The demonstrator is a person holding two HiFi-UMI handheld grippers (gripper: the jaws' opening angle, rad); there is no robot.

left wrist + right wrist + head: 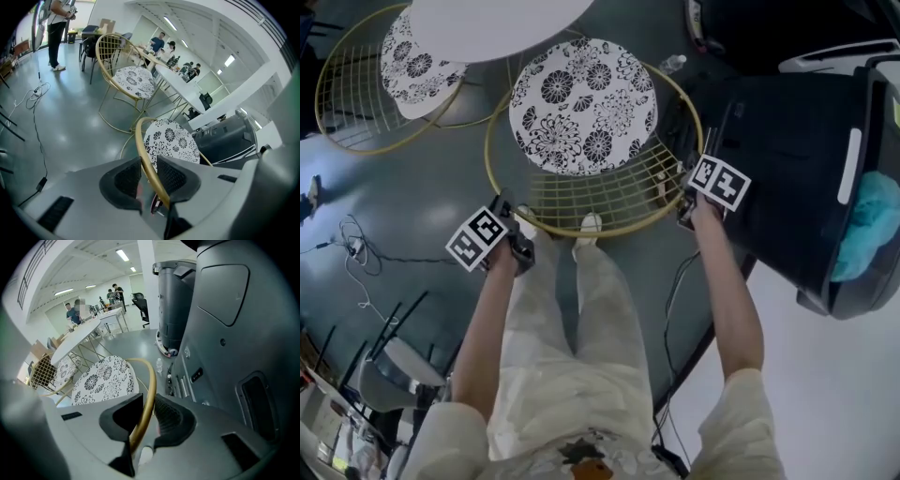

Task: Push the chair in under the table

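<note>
Two grippers sit on the chair (581, 108) in the head view, both on the gold rim (581, 232) of its wire back. The left gripper (514, 230) is at the near-left of the curve and the right gripper (686, 202) at the near-right. The chair stands on the floor with its back toward the person. Its flowered seat faces the white tabletop (487, 23), and the seat's front edge just reaches the tabletop's edge. The back-to-seat axis runs up the picture, leaning slightly left. A second chair (412, 61) sits partly under the tabletop to the left, and a big dark unit (787, 159) stands close on the right.

In the left gripper view, the rim (143, 150) passes between the jaws of the left gripper (149, 174). It lies against the right-hand pad with a gap showing at the other pad, so this grip looks loose rather than clamped.

In the right gripper view, the right gripper (147, 420) has its jaws closed on the rim (151, 380), which fills the slot between the pads.

The push would probably go best with the left gripper clamped first. Both hands should then drive evenly along the chair's axis, so it slides straight and does not swing toward the dark unit or the neighbouring chair.
</note>
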